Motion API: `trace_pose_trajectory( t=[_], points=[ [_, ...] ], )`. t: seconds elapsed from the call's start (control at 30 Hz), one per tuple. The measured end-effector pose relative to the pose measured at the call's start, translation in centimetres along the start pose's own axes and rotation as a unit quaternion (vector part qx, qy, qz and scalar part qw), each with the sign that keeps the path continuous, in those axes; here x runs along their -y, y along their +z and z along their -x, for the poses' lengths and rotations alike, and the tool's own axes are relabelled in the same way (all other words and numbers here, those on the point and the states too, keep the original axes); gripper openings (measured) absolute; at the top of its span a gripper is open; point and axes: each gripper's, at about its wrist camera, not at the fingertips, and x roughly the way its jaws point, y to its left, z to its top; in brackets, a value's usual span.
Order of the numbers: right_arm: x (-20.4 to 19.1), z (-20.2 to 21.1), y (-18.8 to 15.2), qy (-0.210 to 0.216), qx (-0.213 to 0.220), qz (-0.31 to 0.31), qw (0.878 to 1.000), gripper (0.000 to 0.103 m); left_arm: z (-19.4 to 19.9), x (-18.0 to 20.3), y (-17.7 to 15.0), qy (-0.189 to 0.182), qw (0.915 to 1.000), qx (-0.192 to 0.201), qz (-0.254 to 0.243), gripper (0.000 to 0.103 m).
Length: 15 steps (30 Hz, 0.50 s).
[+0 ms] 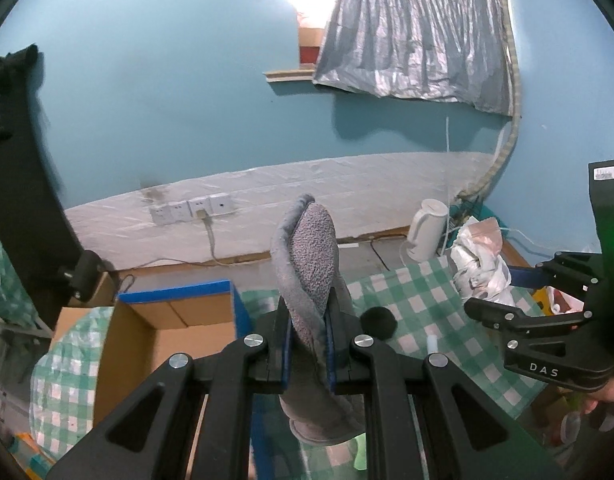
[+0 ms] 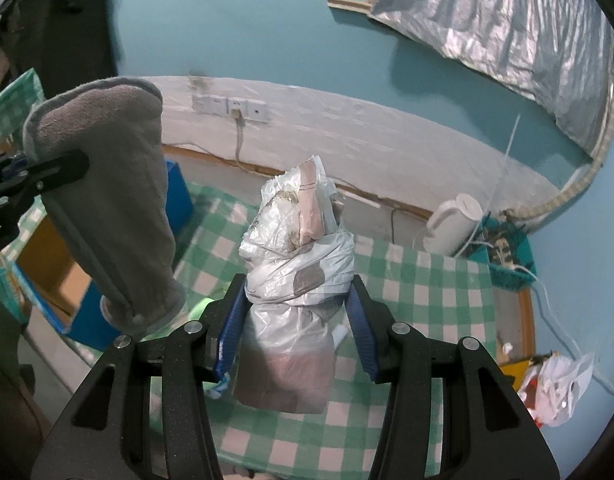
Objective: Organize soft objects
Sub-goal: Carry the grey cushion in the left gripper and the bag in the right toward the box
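Note:
My left gripper (image 1: 309, 340) is shut on a grey soft slipper (image 1: 311, 264), which stands upright between the blue pads, rough sole facing me. From the right wrist view the same slipper (image 2: 107, 208) hangs at the left, above the box, pinched by the left gripper (image 2: 35, 180). My right gripper (image 2: 297, 292) is shut on a bundle wrapped in clear and white plastic (image 2: 299, 256), with something pinkish-brown inside. That bundle (image 1: 481, 264) and the right gripper (image 1: 503, 294) show at the right of the left wrist view, lifted over the checked tablecloth.
An open cardboard box with blue edges (image 1: 175, 312) stands left of the table with the green checked cloth (image 2: 407, 280). A black fuzzy ball (image 1: 379, 322) lies on the cloth. A white kettle (image 2: 453, 220) and a teal basket (image 2: 507, 256) sit at the back right.

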Motion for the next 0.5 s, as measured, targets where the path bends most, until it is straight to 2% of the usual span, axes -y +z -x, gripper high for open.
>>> trace_pose_trajectory(
  t=[0.5],
  points=[
    [-6.1,0.5,3.3,0.034,0.014,0.031,0.999,0.049,2.7,-6.3,-0.8,0.047,0.9981,0.021,0.034,0.013]
  ],
)
